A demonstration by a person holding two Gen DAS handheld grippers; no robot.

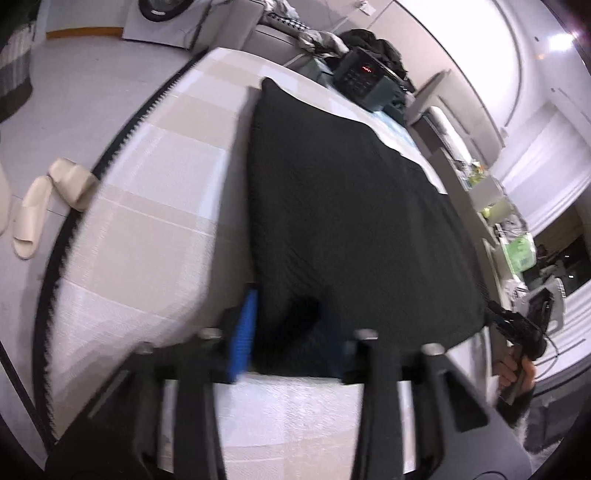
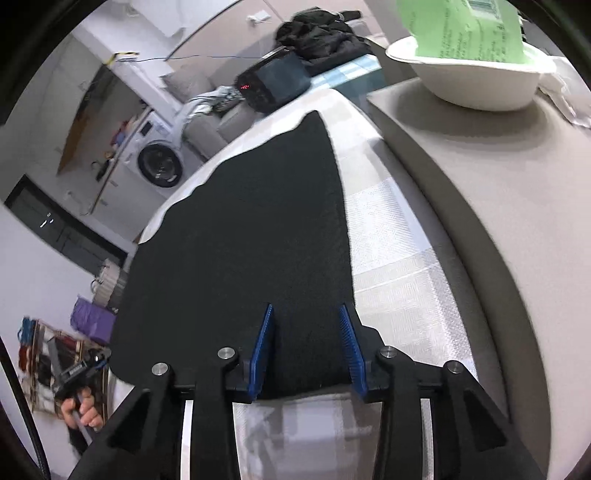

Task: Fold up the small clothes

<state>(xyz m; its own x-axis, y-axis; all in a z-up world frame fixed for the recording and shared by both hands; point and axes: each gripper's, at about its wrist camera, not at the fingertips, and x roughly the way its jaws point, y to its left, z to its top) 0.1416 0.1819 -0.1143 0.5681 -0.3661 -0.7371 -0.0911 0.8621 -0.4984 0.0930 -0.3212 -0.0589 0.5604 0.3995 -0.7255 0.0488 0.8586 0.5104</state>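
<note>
A black garment (image 1: 351, 221) lies spread flat on the pale checked table cover (image 1: 147, 229). In the left wrist view my left gripper (image 1: 291, 332) sits at the garment's near left corner, jaws apart with the cloth edge between the blue pads (image 1: 242, 332); the right pad is hidden in dark cloth. In the right wrist view the garment (image 2: 240, 240) runs away from me. My right gripper (image 2: 308, 347) is at its near right corner, jaws apart, with cloth between the blue pads (image 2: 262, 350). Each gripper also shows small in the other view, the right one (image 1: 517, 328) and the left one (image 2: 85, 369).
A dark device with red digits (image 1: 364, 79) and a pile of dark clothes (image 2: 321, 33) sit at the far end. A white bowl (image 2: 476, 81) with a green packet stands on a grey cushion on the right. Slippers (image 1: 48, 206) lie on the floor; a washing machine (image 2: 159, 162) stands beyond.
</note>
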